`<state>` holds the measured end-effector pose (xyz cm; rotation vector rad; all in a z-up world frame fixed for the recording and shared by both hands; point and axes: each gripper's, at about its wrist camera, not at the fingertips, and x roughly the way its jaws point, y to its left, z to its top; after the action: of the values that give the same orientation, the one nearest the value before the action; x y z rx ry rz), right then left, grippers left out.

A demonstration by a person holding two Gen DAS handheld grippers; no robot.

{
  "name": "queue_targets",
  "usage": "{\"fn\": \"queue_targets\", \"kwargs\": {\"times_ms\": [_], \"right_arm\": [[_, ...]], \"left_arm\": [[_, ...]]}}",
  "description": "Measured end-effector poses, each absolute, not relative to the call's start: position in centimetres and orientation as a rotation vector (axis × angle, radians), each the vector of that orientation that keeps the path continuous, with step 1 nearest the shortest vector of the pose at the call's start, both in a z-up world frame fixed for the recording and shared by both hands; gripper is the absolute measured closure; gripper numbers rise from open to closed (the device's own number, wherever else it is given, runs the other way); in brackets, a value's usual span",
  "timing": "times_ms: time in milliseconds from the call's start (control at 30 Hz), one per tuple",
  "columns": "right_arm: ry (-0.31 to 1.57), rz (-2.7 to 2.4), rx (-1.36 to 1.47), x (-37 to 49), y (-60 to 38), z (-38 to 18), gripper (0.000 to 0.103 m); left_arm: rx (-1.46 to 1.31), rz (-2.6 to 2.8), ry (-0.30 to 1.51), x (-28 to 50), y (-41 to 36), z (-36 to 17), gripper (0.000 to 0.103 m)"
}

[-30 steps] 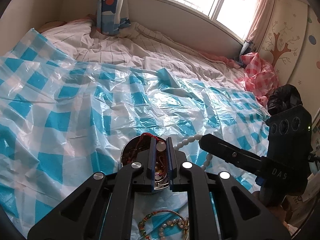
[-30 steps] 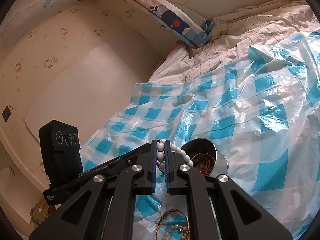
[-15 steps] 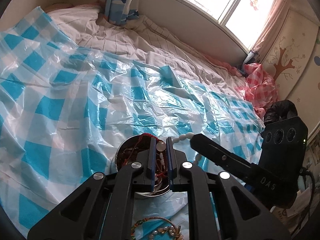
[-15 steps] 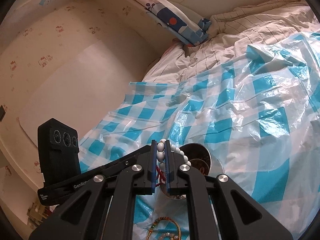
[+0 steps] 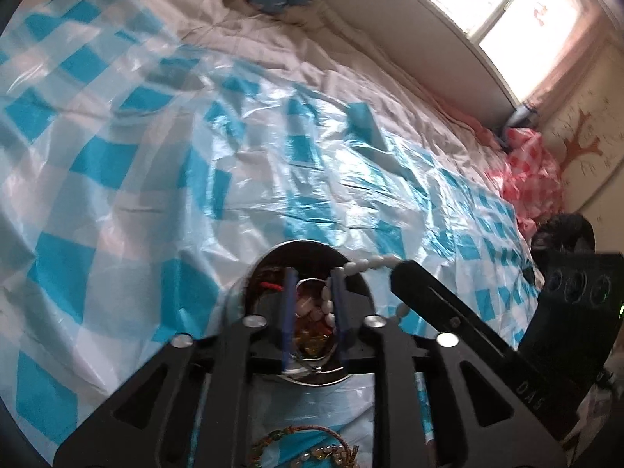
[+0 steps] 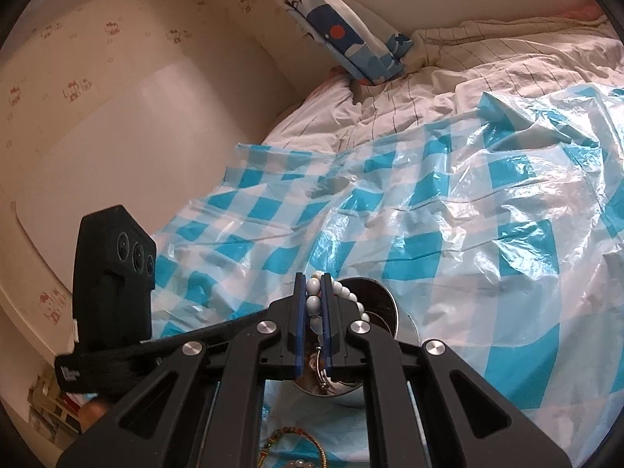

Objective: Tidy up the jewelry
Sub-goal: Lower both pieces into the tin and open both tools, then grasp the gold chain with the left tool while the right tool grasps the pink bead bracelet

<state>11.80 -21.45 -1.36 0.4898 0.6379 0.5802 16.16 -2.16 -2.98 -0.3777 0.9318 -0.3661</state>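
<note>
White beads of a necklace [image 6: 313, 302] are sitting pinched between the closed blue pads of the right gripper [image 6: 312, 304], trailing toward 4 o'clock over the metal bowl [image 6: 384, 314]. Over that bowl's jewelry, the left gripper [image 5: 312, 312] is hovering, jaws parted and gripping nothing, while a braided bracelet [image 5: 288, 442] is lying at 6 o'clock on the blue-checked plastic sheet [image 5: 117, 163].

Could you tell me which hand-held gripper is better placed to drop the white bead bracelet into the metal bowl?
Right: the right hand-held gripper already pinches the bracelet above the bowl; the left one is open.
</note>
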Motion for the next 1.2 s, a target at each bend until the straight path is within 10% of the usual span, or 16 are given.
{"fn": "queue_targets", "kwargs": {"times_ms": [400, 467, 1200], "right_arm": [[0.769, 0.591, 0.295, 12.7, -17.0, -3.3, 0.094], [0.778, 0.585, 0.271, 12.7, -16.6, -3.5, 0.080], [0.749, 0.347, 0.381, 8.7, -24.9, -1.4, 0.051]], "left_arm": [[-0.460, -0.287, 0.892, 15.9, 0.7, -2.3, 0.055], [-0.458, -0.276, 0.890, 15.9, 1.0, -2.2, 0.053], [0.068, -0.507, 1.032, 10.4, -3.7, -4.1, 0.062]]}}
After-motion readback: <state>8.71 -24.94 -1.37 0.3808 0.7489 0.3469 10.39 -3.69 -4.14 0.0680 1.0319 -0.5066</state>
